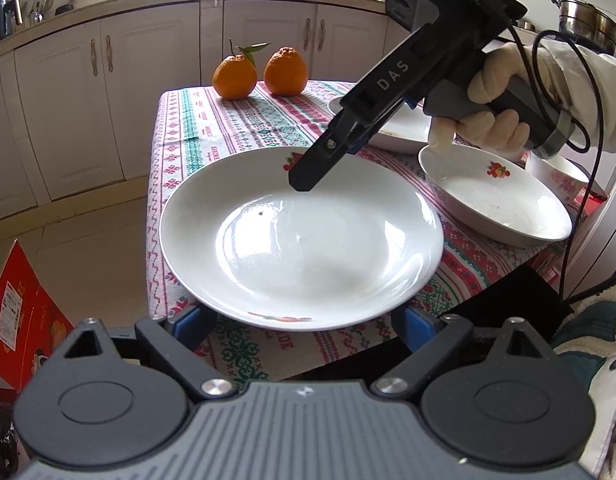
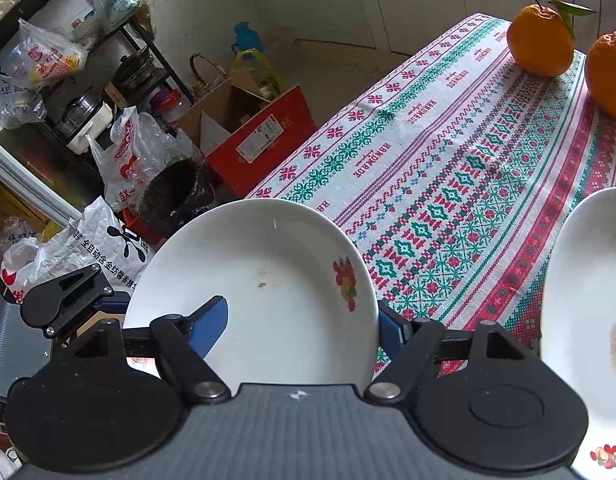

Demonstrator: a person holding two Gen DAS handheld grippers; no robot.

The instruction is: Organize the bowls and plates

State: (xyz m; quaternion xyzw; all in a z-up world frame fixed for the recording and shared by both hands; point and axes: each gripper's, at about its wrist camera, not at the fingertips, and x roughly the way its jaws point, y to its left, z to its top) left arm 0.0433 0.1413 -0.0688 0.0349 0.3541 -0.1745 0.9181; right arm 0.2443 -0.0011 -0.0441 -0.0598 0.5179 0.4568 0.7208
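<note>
Left tongs (image 1: 304, 318): mine, jaws set wide, blue pads at either side of the near rim of the large plate (image 1: 302, 240). Whether the pads pressed the rim I could not tell.
Large plate: white, fruit print at its far rim, lying at the near edge of the patterned tablecloth (image 1: 236, 128).
Right tongs (image 1: 304, 184): held in my gloved right hand (image 1: 492, 104), tips over the far rim of the large plate — from its own camera the fingers stood apart, one blue pad (image 2: 210, 326) over the plate's inner face, the other at the outer rim. Contact not determinable.
Same plate, right camera (image 2: 268, 280): small brown specks near the centre.
Second bowl (image 1: 496, 200): white, fruit print, just right of the large plate — faint residue inside.
Third dish (image 1: 396, 128): behind the right tongs, partly hidden.
Two oranges (image 1: 260, 72): far end of the table, side by side.
Red carton (image 2: 260, 140): on the floor beside the table.
</note>
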